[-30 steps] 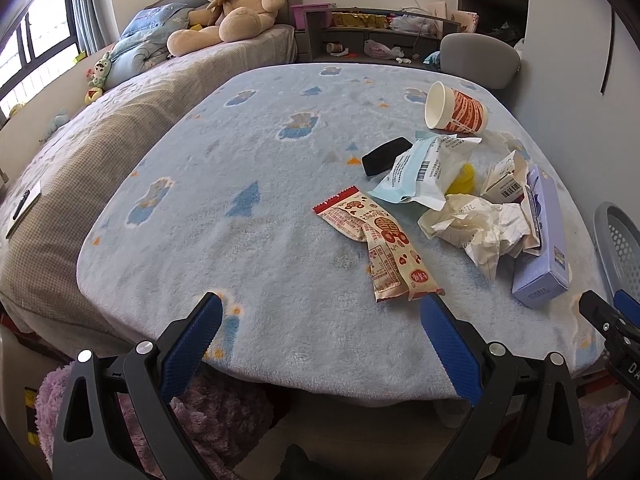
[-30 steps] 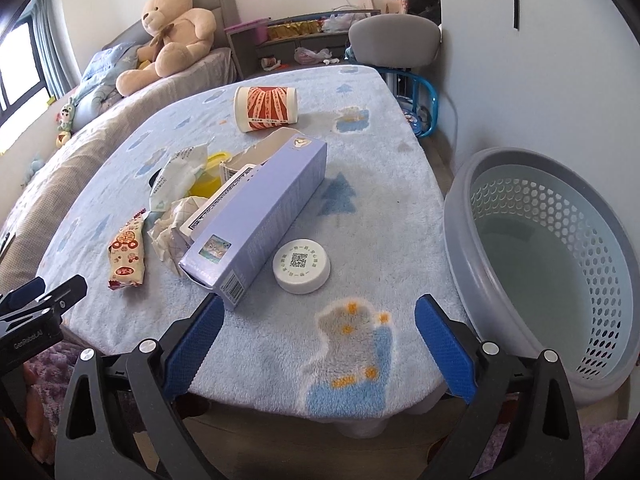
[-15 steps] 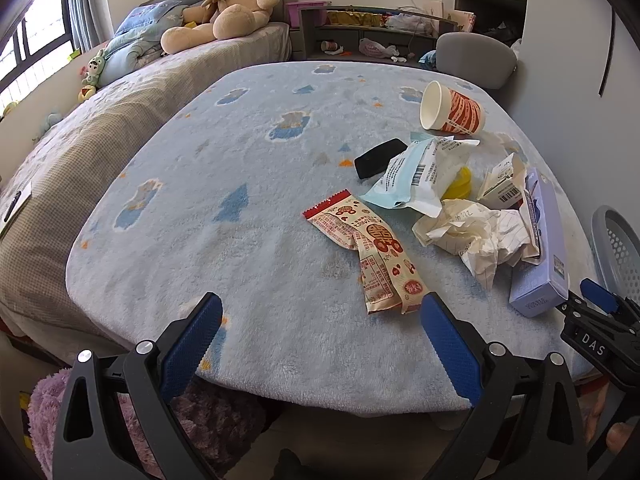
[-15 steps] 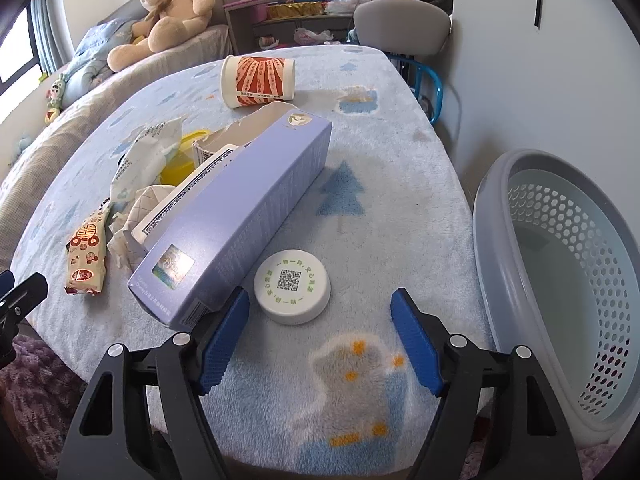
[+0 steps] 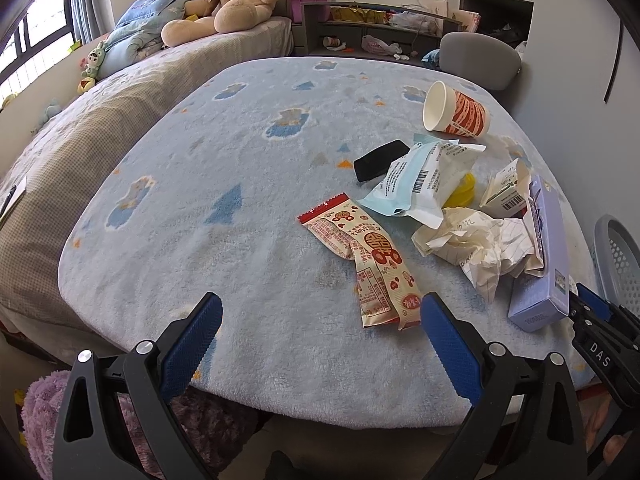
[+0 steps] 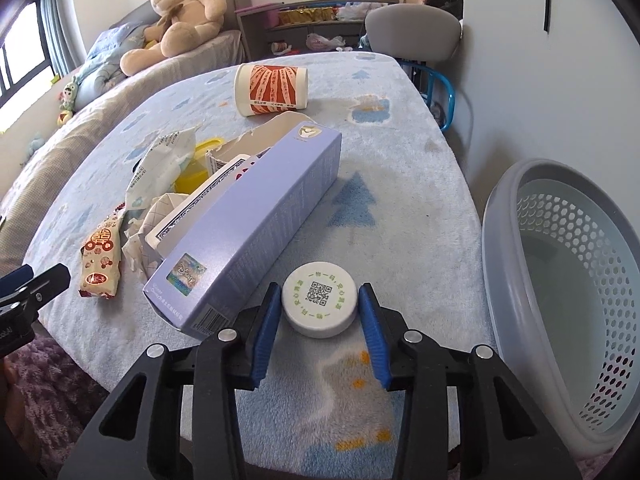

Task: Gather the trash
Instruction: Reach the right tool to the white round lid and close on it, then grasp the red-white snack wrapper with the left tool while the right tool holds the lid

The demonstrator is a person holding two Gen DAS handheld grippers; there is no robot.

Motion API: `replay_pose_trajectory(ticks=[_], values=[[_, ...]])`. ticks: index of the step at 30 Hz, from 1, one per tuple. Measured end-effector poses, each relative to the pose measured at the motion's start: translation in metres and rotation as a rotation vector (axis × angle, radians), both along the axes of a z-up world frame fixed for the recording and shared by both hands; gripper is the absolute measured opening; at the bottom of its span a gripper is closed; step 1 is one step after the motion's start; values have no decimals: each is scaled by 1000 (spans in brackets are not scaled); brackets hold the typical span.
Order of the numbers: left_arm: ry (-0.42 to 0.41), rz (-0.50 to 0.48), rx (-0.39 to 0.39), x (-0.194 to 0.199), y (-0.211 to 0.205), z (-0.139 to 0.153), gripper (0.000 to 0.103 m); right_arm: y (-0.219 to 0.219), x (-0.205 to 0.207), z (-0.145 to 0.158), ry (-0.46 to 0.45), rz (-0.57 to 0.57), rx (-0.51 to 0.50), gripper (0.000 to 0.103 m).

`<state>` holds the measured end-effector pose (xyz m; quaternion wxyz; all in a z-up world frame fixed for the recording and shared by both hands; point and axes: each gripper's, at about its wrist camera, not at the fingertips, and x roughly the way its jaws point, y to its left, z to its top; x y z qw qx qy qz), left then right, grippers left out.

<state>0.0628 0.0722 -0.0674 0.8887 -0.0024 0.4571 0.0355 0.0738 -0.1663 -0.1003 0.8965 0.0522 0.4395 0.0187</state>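
The right gripper has just been closing around the white lid, and its blue pads now sit against the lid's two sides. The lid is low and smooth, so I judge it could squirt out of the pinch or drag on the fleece blanket as it lifts. It lies near the table's front edge, with the purple box just beside it at ten o'clock and the gray basket at three o'clock. That gripper tilts steeply downward. The left gripper hangs spread and empty, the snack wrapper at its one o'clock.
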Motion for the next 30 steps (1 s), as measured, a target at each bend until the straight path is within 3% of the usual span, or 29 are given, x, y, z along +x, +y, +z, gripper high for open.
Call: replay_pose_trajectory(ticks=[10, 24, 30], values=[[29, 33, -56, 28, -3, -2, 95, -15, -27, 15, -24, -26, 39, 39], [93, 59, -16, 53, -10, -35, 94, -26, -32, 20, -35, -15, 110, 39], [97, 37, -45, 56, -7, -38, 61, -25, -32, 20, -31, -21, 104, 39]])
